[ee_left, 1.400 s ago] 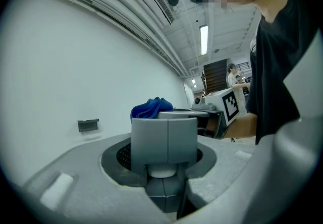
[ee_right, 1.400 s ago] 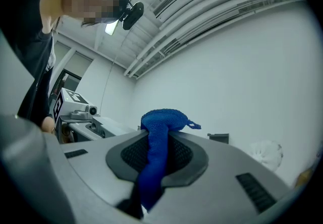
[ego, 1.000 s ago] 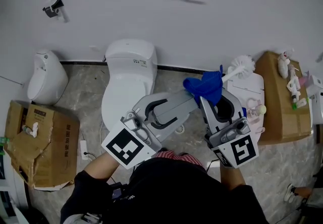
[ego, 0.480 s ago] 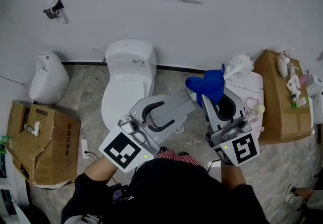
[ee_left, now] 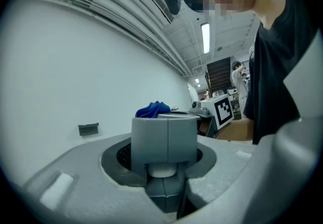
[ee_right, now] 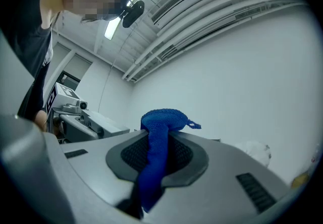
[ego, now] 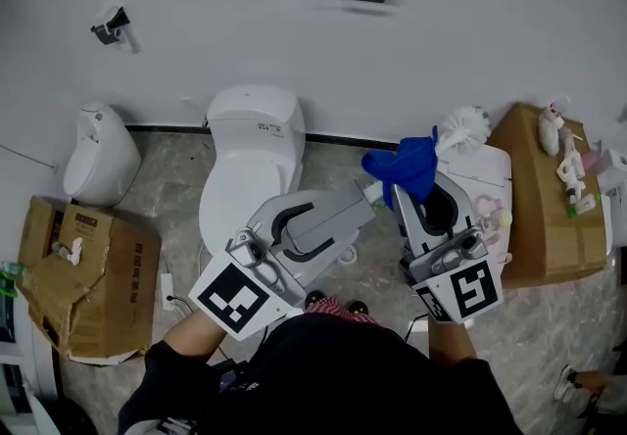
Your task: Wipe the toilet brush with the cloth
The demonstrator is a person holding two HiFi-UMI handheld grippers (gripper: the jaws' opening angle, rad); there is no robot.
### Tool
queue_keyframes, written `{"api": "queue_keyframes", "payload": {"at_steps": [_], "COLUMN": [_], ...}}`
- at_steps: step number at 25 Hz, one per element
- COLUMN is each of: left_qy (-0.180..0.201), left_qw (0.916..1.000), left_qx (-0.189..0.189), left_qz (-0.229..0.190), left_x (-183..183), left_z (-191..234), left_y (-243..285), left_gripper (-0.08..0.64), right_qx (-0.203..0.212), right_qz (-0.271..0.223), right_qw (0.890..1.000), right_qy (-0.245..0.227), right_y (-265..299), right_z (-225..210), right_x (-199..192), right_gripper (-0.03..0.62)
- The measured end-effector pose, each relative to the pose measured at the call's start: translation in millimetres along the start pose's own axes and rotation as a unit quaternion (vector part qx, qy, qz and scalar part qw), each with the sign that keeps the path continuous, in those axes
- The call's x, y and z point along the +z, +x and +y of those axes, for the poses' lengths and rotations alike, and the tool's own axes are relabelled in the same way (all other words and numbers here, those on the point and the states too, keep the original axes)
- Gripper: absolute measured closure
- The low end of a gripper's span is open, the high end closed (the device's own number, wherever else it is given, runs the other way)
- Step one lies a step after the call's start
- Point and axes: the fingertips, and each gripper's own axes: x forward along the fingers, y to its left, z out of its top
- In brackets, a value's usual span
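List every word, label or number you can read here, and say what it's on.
Nothing here reads clearly.
Sticker on the toilet tank: print too small to read.
Label on the left cardboard box: blurred, unreadable.
Small items on the right cardboard box: any print too small to tell.
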Motion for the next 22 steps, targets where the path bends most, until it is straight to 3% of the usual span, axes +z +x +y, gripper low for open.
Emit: {"api": "queue_keyframes", "payload": {"at_steps": [8, 22], "left_qy": [0.029, 0.036], "left_qw": [0.9996, 0.9993], "left_qx": [-0.006, -0.011], "left_qz": [0.001, 0.000], "left_x": [3.8, 15.5], "left_z": [-1.3, -17.3], "left_y": [-12.0, 2.1], "left_gripper": [0.403, 0.403], "right_qx": [-0.012, -0.037], "right_qz": [-0.004, -0.010], "right_qw": [1.000, 0.999], "right_qy": [-0.007, -0.020], "right_y": [0.9, -20.3], "right_z": [2.0, -28.4], "right_x": [5.9, 14.7], "right_gripper": [0.523, 0.523]}}
